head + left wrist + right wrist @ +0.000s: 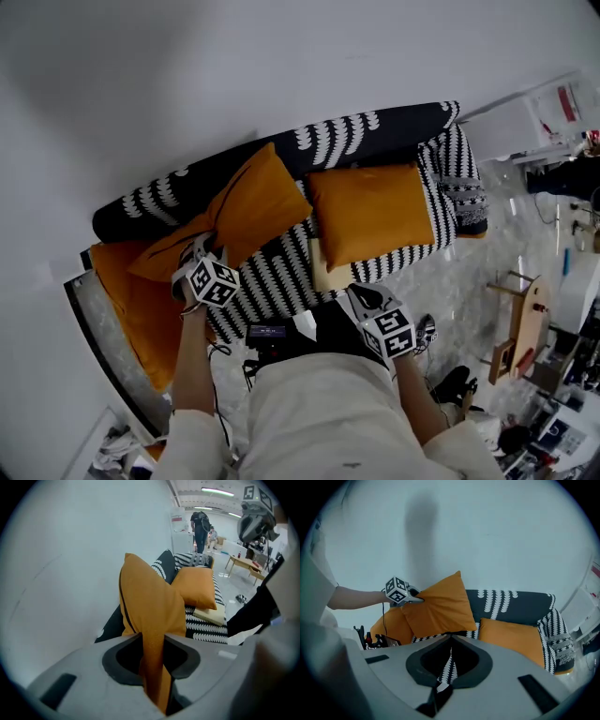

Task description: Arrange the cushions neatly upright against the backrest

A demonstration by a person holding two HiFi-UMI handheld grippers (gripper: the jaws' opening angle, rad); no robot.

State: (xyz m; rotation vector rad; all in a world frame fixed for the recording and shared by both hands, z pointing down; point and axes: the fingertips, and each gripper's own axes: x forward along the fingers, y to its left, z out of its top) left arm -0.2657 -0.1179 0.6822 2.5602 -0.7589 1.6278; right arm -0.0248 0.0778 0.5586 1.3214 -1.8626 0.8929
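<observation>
Pinching a corner of the orange cushion (253, 208) at middle left, the left hand-held gripper (195, 248) holds it tilted before the sofa (375, 141) backrest; the right hand-held gripper (361, 295), lower centre, is closed and empty.

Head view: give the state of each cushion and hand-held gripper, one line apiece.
middle cushion: tilted on end, one corner gripped.
right cushion: free, lying back, not upright.
left cushion: free, slumped at the far left end.
left hand-held gripper: shut on the middle cushion's corner.
right hand-held gripper: shut, empty.
</observation>
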